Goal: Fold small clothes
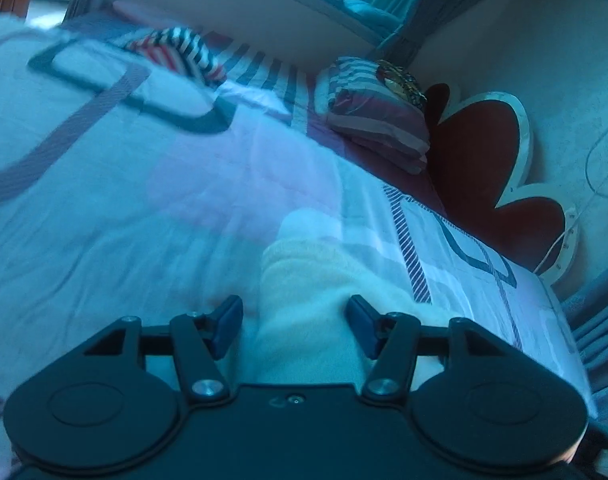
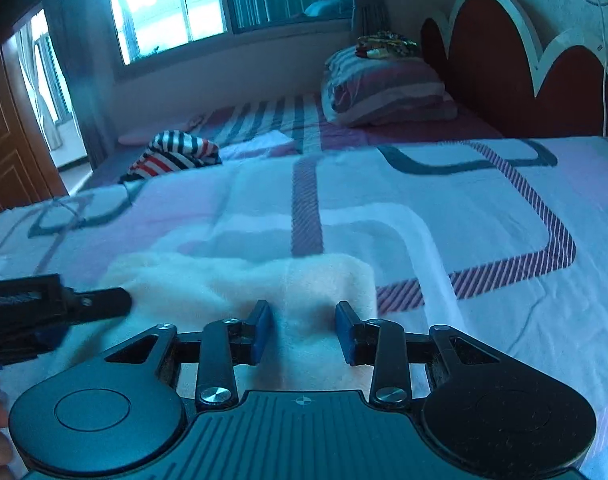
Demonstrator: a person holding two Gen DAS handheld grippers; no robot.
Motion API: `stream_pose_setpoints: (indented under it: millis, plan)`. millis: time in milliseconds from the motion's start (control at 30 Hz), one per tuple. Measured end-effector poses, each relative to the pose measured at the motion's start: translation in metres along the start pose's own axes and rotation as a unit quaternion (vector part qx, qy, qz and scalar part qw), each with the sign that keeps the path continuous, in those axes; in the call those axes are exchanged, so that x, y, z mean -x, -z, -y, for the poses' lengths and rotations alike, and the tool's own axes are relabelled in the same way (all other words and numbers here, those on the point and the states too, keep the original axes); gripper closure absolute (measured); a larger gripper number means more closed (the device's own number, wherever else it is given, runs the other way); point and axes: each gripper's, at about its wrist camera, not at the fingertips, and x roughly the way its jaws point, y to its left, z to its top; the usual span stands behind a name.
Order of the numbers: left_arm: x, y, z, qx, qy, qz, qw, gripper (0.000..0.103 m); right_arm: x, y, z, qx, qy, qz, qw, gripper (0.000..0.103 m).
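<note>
Both my left gripper [image 1: 294, 326] and right gripper [image 2: 304, 330] hang open over the cream cloth [image 2: 240, 284] at lower centre (fluffy, thick), so I risk pinching the bedsheet [image 2: 443, 200] too.

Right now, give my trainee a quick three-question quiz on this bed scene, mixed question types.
1. True or false: the right gripper is shut on the cream garment.
2. Which lies farther from the headboard: A) the striped garment, B) the pillow?
3. Fill in: the left gripper has its jaws ____ above the cream cloth.

Key: 1 false, the jaws stand apart; 2 A; 3 open.
</note>
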Motion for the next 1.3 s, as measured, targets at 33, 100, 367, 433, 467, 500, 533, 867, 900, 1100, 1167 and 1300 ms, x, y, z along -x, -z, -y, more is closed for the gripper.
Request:
stream_pose_setpoints:
  millis: [33,100,367,433,467,500,533,867,900,1100,1167,1300]
  plan:
    - [-0.004,-0.001,0.001,-0.006,-0.007,-0.001,1.0000,0.046,0.001,-0.001,-0.002,0.003,0.003,0.008,1.000,0.068]
    - [-0.009,-0.001,-0.002,0.001,-0.012,-0.002,0.9999,0.047,-0.009,-0.001,0.000,-0.005,0.011,-0.007,1.000,0.068]
    - [0.014,-0.001,0.006,-0.009,-0.035,0.005,0.9993,0.044,0.004,-0.005,0.010,-0.031,0.004,-0.011,0.999,0.068]
    - [0.028,0.005,0.007,-0.018,-0.035,0.012,0.9992,0.042,0.018,-0.004,0.009,-0.019,-0.001,-0.003,1.000,0.068]
    - [0.036,0.008,0.008,-0.024,-0.032,0.015,0.9991,0.041,0.025,-0.002,0.006,-0.010,-0.003,0.001,1.000,0.068]
    - [0.043,0.012,0.009,-0.029,-0.031,0.016,0.9990,0.041,0.033,0.000,0.004,-0.003,-0.004,0.006,1.000,0.068]
    - [0.048,0.015,0.009,-0.032,-0.031,0.015,0.9989,0.041,0.040,0.003,0.002,0.000,-0.006,0.009,1.000,0.068]
    - [0.075,0.048,0.007,-0.022,-0.020,-0.016,0.9994,0.040,0.087,0.039,-0.019,0.024,-0.036,-0.003,0.999,0.067]
    - [0.074,0.050,0.008,-0.029,-0.022,-0.018,0.9992,0.039,0.088,0.045,-0.021,0.036,-0.034,-0.009,0.999,0.068]
    - [0.075,0.052,0.017,-0.060,-0.041,-0.024,0.9971,0.039,0.081,0.062,-0.015,0.063,-0.001,-0.033,0.997,0.068]
    - [0.082,0.054,0.022,-0.073,-0.042,-0.022,0.9962,0.040,0.085,0.064,-0.012,0.053,0.001,-0.039,0.998,0.068]
    - [0.094,0.063,0.023,-0.089,-0.041,-0.022,0.9950,0.040,0.102,0.069,-0.010,0.046,-0.008,-0.037,0.998,0.068]
